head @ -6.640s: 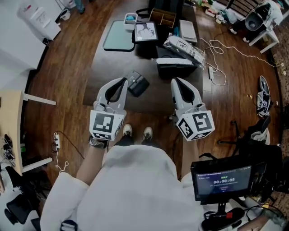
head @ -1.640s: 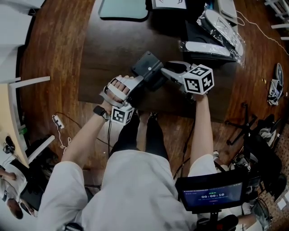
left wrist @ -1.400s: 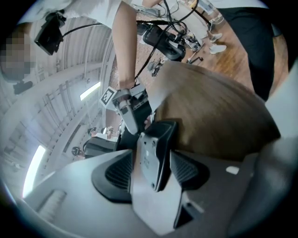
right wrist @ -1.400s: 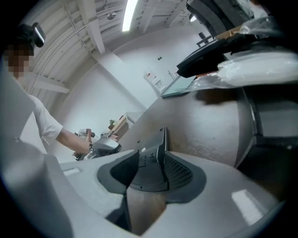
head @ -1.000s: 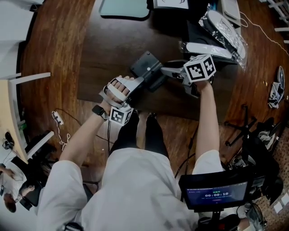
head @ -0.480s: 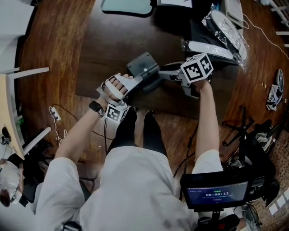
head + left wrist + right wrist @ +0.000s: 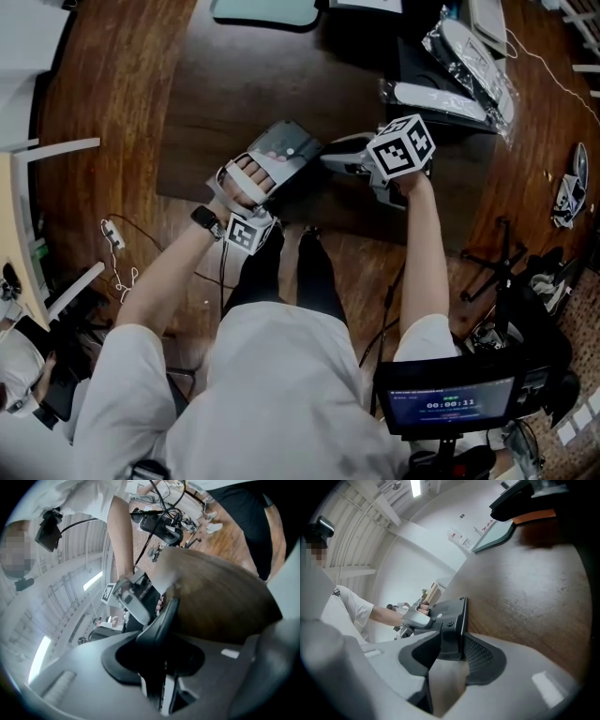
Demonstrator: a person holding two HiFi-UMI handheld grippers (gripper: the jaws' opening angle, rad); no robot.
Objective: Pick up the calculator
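Note:
The calculator (image 7: 281,148) is a grey slab tipped up over the dark table's near edge, with its key face showing in the head view. My left gripper (image 7: 272,171) comes at it from the lower left. Its jaws are closing, and the slab's thin edge (image 7: 161,630) is clamped between them. My right gripper (image 7: 330,159) reaches in from the right. Its jaws are also closing, and they press on the calculator's screwed back (image 7: 450,620) where it stands between them. Each gripper view shows the other gripper beyond the slab.
The dark table (image 7: 234,84) carries a teal mat (image 7: 262,9) at its far edge. Black boxes and bagged items (image 7: 450,89) sit at the far right. Wooden floor surrounds the table. A monitor (image 7: 445,398) stands at the lower right, behind the person.
The calculator has tipped from lying nearly flat to standing up with its face showing, and it has shifted a little left. The left jaws have closed in on its edge.

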